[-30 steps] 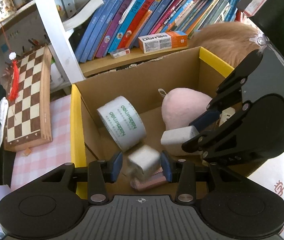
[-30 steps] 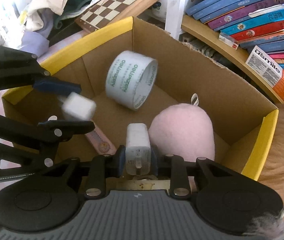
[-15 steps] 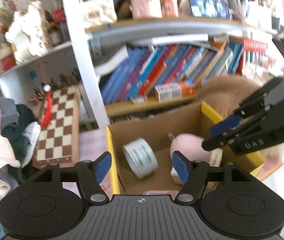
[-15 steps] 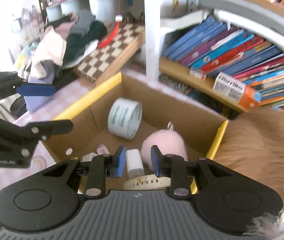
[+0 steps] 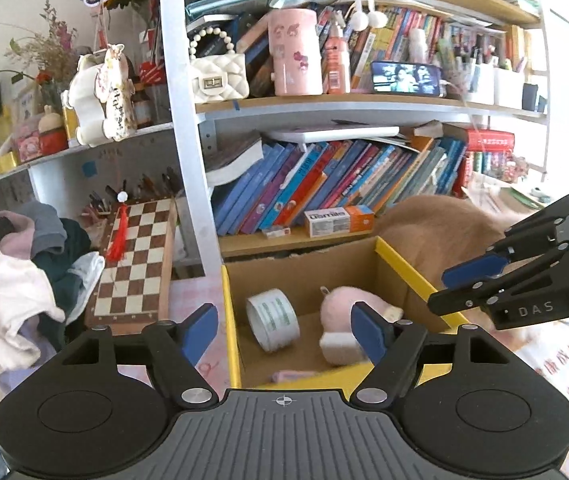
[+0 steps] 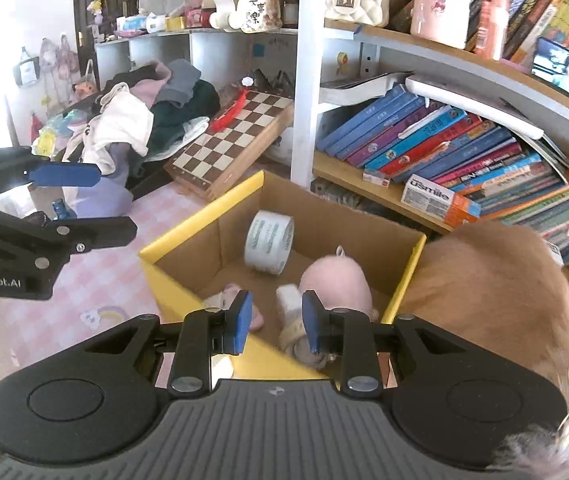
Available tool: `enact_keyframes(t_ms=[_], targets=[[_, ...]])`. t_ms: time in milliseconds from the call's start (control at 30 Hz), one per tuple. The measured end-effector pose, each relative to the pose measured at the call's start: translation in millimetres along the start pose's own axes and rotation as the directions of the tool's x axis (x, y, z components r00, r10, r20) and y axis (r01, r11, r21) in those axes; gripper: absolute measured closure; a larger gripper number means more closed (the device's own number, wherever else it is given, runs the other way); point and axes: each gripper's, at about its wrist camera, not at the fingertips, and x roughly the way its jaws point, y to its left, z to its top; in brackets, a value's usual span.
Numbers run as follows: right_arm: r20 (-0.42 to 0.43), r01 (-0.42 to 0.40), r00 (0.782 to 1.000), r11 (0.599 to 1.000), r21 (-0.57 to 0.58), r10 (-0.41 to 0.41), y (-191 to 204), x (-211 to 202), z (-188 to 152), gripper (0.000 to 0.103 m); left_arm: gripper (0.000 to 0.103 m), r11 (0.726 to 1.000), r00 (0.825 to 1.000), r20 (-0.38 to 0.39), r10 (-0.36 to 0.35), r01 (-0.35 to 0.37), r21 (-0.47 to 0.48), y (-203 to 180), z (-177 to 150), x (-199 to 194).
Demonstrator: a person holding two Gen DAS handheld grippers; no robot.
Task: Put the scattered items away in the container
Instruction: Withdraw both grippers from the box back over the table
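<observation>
A cardboard box with yellow rims [image 5: 230, 320] [image 6: 200, 226] stands on the pink checked cloth. Inside lie a roll of white tape [image 5: 271, 319] [image 6: 268, 242], a pink plush [image 5: 342, 304] [image 6: 334, 284], a white charger block [image 5: 336, 346] [image 6: 289, 298] and a small pink item [image 6: 230, 292]. My left gripper [image 5: 284, 330] is open and empty, raised above the box's near edge. My right gripper [image 6: 276, 322] is open and empty, above the box's near right side. Each gripper shows in the other's view, the right gripper [image 5: 524, 292] and the left gripper [image 6: 44, 208].
A chessboard [image 5: 136, 264] leans left of the box, next to a pile of clothes [image 5: 16, 280]. Bookshelves [image 5: 324, 188] stand behind. A tan furry thing [image 6: 484, 288] lies right of the box. A white shelf post [image 5: 196, 160] rises behind the box.
Both grippers opened and dropped their white blocks into the box, then pulled up and back. The box now looks smaller and farther away in both views.
</observation>
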Motion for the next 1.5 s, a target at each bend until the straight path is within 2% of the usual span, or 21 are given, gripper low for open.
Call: enact_keyframes(t_ms=[300, 500, 667, 733, 900, 1067, 1200, 1500], targets=[[-0.042, 0.065, 0.997, 0.995, 0.079, -0.062, 30, -29, -57, 0.077, 0.026, 0.999, 0.997, -0.071, -0.042, 0.040, -0.020, -18, -48, -31], [-0.083, 0.118, 0.991, 0.982, 0.150, -0.106, 53, -33, -99, 0.077, 0.026, 0.998, 0.992, -0.120, -0.045, 0.039, -0.053, -34, -82, -41], [-0.105, 0.148, 0.986, 0.971, 0.185, -0.131, 72, -37, -126, 0.077, 0.026, 0.999, 0.989, -0.144, -0.031, 0.026, -0.038, -41, -101, -50], [-0.106, 0.161, 0.984, 0.967, 0.197, -0.142, 79, -39, -134, 0.077, 0.023, 0.999, 0.988, -0.152, -0.017, 0.011, -0.039, -43, -108, -54], [-0.095, 0.192, 0.980, 0.959, 0.208, -0.175, 94, -45, -150, 0.077, 0.022, 0.999, 0.986, -0.168, -0.007, -0.001, -0.045, -46, -122, -61], [-0.111, 0.184, 0.981, 0.951, 0.248, -0.161, 100, -44, -160, 0.077, 0.022, 0.999, 0.984, -0.178, -0.009, 0.003, -0.035, -50, -130, -63], [-0.117, 0.184, 0.980, 0.954, 0.236, -0.160, 108, -42, -163, 0.077, 0.021, 0.999, 0.982, -0.191, -0.005, -0.001, -0.036, -51, -135, -62], [-0.111, 0.218, 0.975, 0.937, 0.271, -0.195, 103, -42, -165, 0.075, 0.021, 0.999, 0.980, -0.199, 0.002, -0.009, -0.035, -52, -138, -63]])
